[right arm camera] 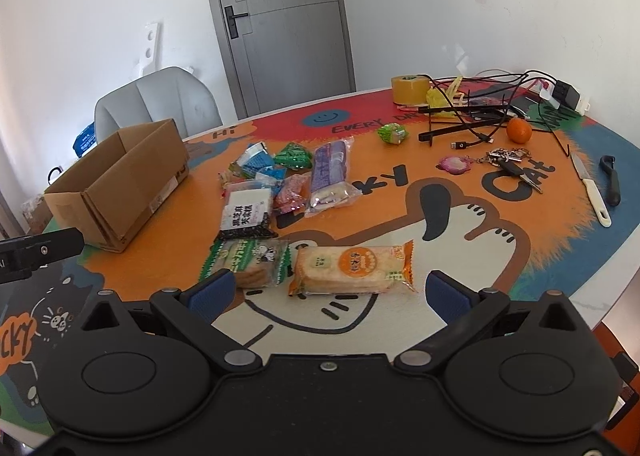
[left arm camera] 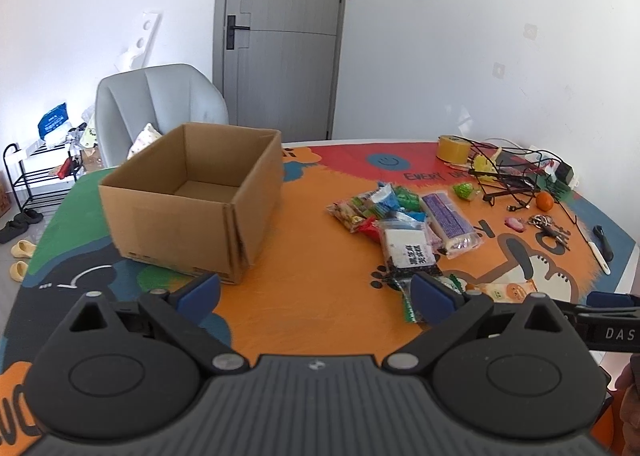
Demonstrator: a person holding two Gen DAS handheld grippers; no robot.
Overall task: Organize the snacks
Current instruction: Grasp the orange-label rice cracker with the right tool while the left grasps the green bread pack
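Note:
An open, empty cardboard box stands on the table's left side; it also shows in the right wrist view. Several snack packets lie in a pile right of it. In the right wrist view I see an orange cracker pack, a green cracker pack, a black-and-white packet and a purple packet. My left gripper is open and empty, in front of the box. My right gripper is open and empty, just in front of the orange cracker pack.
At the table's far right lie a tape roll, tangled cables on a black stand, an orange, keys, a white knife and a black peeler. A grey chair stands behind the box.

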